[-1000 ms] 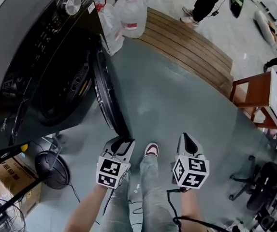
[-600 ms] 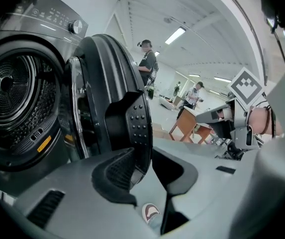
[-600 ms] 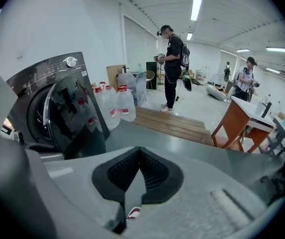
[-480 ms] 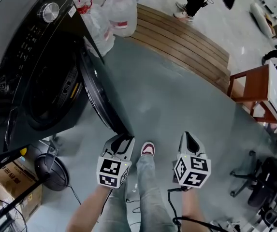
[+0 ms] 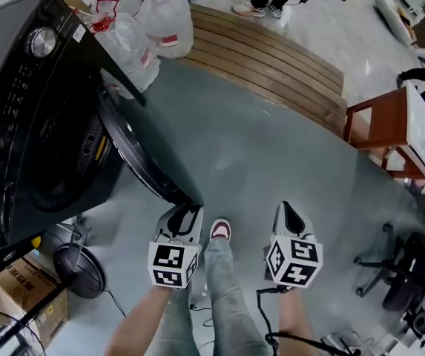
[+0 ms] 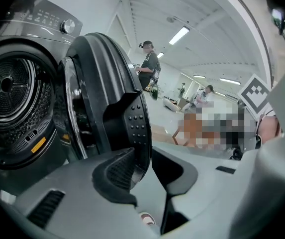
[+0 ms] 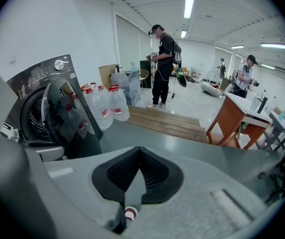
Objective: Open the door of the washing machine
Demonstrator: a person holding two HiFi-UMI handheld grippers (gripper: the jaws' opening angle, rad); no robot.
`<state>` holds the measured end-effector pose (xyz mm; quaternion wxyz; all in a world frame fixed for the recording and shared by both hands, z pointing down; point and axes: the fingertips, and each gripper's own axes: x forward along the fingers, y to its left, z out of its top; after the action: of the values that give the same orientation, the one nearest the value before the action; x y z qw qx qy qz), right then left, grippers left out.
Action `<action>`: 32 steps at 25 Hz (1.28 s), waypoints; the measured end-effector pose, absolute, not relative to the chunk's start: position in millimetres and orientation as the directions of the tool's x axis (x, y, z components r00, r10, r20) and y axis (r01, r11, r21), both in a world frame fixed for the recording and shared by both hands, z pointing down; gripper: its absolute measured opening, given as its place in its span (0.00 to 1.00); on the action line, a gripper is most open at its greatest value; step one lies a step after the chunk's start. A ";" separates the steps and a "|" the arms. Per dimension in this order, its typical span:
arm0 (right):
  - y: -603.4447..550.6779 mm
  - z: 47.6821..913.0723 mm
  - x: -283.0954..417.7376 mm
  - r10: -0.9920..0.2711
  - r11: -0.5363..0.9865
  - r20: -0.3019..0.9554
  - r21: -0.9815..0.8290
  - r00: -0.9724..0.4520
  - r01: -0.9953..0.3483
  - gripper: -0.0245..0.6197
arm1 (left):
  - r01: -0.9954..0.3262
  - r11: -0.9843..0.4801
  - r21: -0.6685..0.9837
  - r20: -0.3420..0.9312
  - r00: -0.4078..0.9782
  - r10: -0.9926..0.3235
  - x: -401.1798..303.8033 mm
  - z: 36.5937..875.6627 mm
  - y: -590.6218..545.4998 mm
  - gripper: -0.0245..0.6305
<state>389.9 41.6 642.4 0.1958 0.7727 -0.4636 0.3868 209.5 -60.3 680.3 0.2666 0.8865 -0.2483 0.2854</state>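
The black front-loading washing machine (image 5: 19,124) stands at the left, and its round door (image 5: 149,165) hangs partly open toward me. My left gripper (image 5: 186,212) holds the door's free edge low down. In the left gripper view the door's rim (image 6: 132,128) runs down between the two pads (image 6: 117,176) of that left gripper (image 6: 143,159), beside the open drum (image 6: 8,91). My right gripper (image 5: 286,212) hangs free over the floor to the right, with its pads together and nothing in them. In the right gripper view this gripper (image 7: 138,152) looks past the door (image 7: 75,123).
Large water jugs (image 5: 160,17) stand beside the machine, with a slatted wooden platform (image 5: 271,54) behind them. At the right are a wooden table (image 5: 386,128) and an office chair (image 5: 409,273). A fan (image 5: 75,269) and a cardboard box (image 5: 12,302) sit lower left. My shoe (image 5: 219,230) is between the grippers. A person (image 7: 162,66) stands at the back.
The door has swung further out from the machine while my left gripper stays on its edge. Both grippers have drawn back from the machine together.
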 end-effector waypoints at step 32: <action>67.1 651.9 501.5 -0.535 -0.563 0.784 -0.052 0.315 -0.825 0.05 | -0.735 -0.600 0.316 0.646 0.630 -0.431 332.5 677.9 -93.9 0.19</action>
<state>501.5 67.1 651.9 0.1828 0.7900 -0.4304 0.3966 332.5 -93.9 677.9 0.2895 0.8551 -0.3408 0.2623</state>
